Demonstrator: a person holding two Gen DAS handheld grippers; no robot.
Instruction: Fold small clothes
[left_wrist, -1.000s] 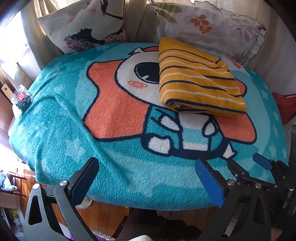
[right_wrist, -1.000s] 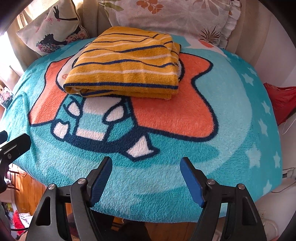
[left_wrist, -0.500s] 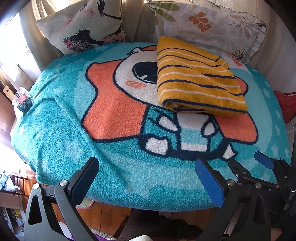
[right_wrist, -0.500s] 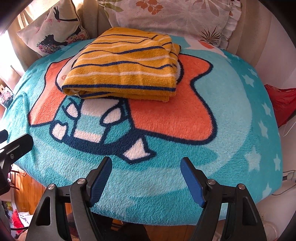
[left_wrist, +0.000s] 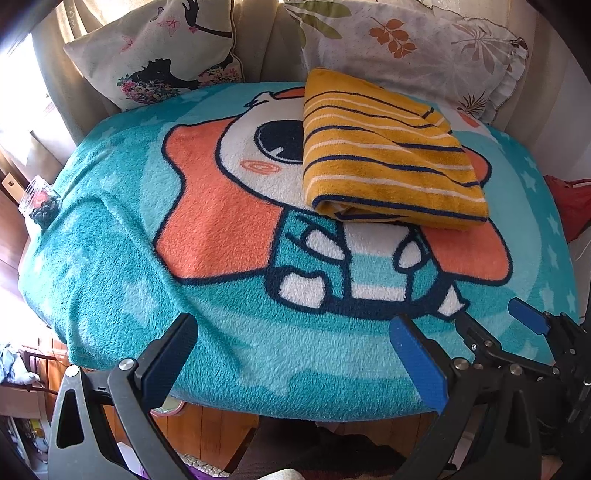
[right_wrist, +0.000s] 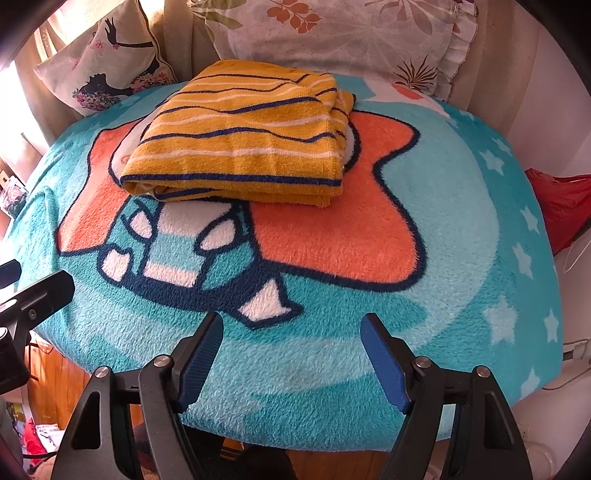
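**Folded garment on the blanket, both tongs empty**

Garment (left_wrist: 388, 158): yellow with navy and white stripes, it lay folded into a thick rectangle on the far half of the teal cartoon blanket (left_wrist: 229, 347), just in front of the leaf-print pillow (left_wrist: 406, 44). Your left tongs (left_wrist: 295, 358) hung wide apart over the blanket's near edge, holding nothing. Your right tongs (right_wrist: 291, 362) also gaped wide and empty, well short of the garment. A small clear jar (left_wrist: 38, 199) sat at the blanket's left edge with dark and red bits inside; you could not tell what they were. A second pillow (left_wrist: 162, 48) leaned at the back left.
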